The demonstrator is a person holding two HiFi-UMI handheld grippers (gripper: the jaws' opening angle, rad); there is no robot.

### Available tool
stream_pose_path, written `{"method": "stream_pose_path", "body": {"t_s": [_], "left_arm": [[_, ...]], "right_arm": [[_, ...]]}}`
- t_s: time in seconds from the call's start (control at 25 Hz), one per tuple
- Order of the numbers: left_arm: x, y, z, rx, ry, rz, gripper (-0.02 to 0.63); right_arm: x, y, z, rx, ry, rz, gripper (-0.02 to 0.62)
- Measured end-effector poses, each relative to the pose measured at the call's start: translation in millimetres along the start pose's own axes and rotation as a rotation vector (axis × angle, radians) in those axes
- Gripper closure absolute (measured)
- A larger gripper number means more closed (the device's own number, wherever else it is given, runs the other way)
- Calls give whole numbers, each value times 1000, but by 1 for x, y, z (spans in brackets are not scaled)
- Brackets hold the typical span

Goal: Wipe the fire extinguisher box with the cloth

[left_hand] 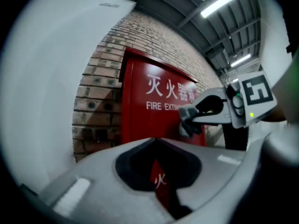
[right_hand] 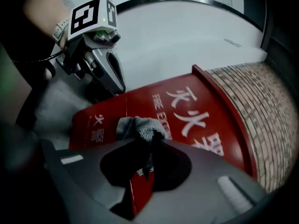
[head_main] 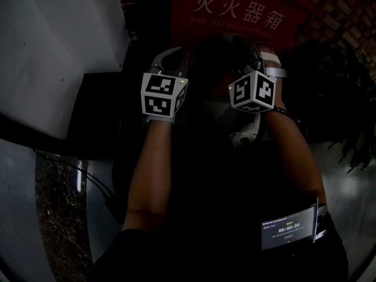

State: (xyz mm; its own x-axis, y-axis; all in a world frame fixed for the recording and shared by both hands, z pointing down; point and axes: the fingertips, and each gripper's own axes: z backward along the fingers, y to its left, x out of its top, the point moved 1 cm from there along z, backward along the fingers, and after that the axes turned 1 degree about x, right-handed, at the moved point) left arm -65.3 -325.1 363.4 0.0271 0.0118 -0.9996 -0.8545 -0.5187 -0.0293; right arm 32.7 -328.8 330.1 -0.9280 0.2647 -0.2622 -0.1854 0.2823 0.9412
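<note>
Dim indoor passage: brick wall (left_hand: 98, 101) behind, dark ribbed ceiling above with two lit strip lights (left_hand: 218, 4). At far left, one smooth white rounded column (left_hand: 42, 78). Fixed against the brick, one upright red metal fire extinguisher box (left_hand: 149, 111), straight ahead of both tools.

Left of centre, the grey hand-held left gripper (left_hand: 154, 141), topped by one black-and-white marker cube. Jaws pressed together at the tips, with nothing between them. Only a sliver of red door visible through the opening lower down. Held before the box, near the door's left edge; contact impossible to judge.

To the right, the matching right gripper (right_hand: 149, 141), also with one marker cube. Jaws clamped on a single bunched grey knit cloth (right_hand: 138, 127), pushed out past the tips toward the red door. No telling whether fabric meets paint.

In white across the door, four large Chinese characters, "灭火器箱". Beneath them, smaller, "FIRE EXTINGUISHER BOX". A second, smaller group of white characters on the door's left part, with "火" legible.

Two bare forearms (head_main: 147, 175) below the tools in the head view. At far right, a dark green leafy plant (head_main: 346, 110). Lower down, one small lit screen (head_main: 286, 232), digits too small to read.
</note>
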Motion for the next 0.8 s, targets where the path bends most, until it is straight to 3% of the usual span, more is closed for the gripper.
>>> {"method": "stream_pose_path", "body": {"t_s": [0.24,0.4,0.6,0.8], "left_arm": [[7,42,21,106,-5,11,604],[6,58,23,138,-7,30,604],[-6,45,9,115,16,31,604],[-4,23,-5,65,5,11,604]], "right_arm": [[77,22,-41,41,-105,9,557],[105,33,-57,68,-141,33,557],[101,43,-67,77,-158,47,557],[70,43,-57,69,-133,62,557]]}}
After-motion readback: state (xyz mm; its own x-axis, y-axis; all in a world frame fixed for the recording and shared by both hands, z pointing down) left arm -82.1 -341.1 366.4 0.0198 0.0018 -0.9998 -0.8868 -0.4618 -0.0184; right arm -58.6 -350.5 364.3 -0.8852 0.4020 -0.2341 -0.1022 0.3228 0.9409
